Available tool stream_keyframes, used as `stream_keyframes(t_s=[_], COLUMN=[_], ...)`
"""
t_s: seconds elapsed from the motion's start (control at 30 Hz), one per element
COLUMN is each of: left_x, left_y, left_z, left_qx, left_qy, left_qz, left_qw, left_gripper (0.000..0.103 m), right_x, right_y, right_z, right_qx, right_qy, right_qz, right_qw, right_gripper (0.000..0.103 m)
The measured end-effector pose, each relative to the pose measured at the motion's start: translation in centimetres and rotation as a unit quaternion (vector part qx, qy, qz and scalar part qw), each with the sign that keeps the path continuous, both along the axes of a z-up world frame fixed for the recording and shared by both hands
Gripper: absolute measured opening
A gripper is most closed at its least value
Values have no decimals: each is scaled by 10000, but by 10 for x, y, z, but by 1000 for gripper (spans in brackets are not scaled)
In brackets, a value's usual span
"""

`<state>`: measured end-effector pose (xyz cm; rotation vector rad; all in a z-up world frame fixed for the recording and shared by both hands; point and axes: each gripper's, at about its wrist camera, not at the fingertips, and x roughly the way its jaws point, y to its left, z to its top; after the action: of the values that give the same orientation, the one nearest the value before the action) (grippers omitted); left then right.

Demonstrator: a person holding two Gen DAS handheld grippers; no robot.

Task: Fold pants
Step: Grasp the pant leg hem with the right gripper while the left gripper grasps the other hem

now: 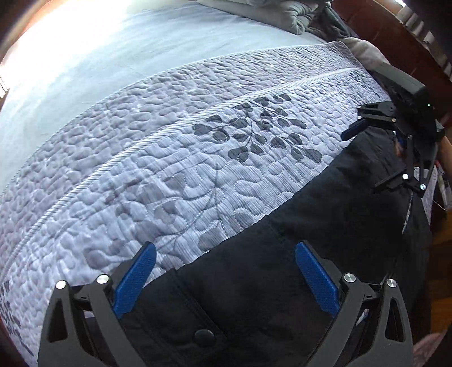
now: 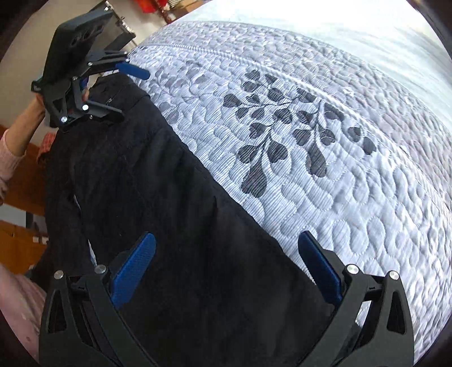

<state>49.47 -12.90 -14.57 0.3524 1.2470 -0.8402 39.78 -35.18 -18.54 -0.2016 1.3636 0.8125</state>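
Black pants [image 1: 282, 262] lie stretched along the near edge of a quilted mattress [image 1: 169, 158]; a round button [image 1: 204, 338] shows at the waist end. My left gripper [image 1: 226, 254] is open just above the waist end, its blue pads either side of the cloth. My right gripper [image 2: 226, 245] is open above the other end of the pants [image 2: 158, 203]. Each gripper shows in the other's view, the right one [image 1: 375, 158] and the left one [image 2: 113, 93], both open over the pants. Part of the pants hangs off the bed edge.
The mattress [image 2: 325, 169] has a dark leaf pattern [image 1: 254, 130]. A pale blue sheet [image 1: 118, 56] lies beyond it, with grey bedding [image 1: 282, 14] piled at the far end. A wooden bed frame [image 1: 395, 36] and wooden furniture [image 2: 17, 203] stand beside the bed.
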Motion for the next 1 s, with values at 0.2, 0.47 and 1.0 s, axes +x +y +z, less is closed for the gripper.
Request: stream_keyframes(t_s=[0.2, 0.47, 1.0], left_x=[11, 1, 21], left_y=[-7, -23, -67], left_z=[-28, -40, -27], left_qx=[66, 194, -681], left_qy=[634, 813, 1862], left_qz=[-561, -1038, -1792], left_qw=[9964, 9911, 9636], left_gripper=[99, 99, 99], right_x=[13, -9, -63], right_y=[16, 33, 12], right_z=[-25, -8, 70], right_qx=[-388, -590, -39], right_qy=[304, -75, -1450], right_qz=[646, 839, 799], right_qw=[9967, 9947, 9862], right_gripper=[101, 23, 7])
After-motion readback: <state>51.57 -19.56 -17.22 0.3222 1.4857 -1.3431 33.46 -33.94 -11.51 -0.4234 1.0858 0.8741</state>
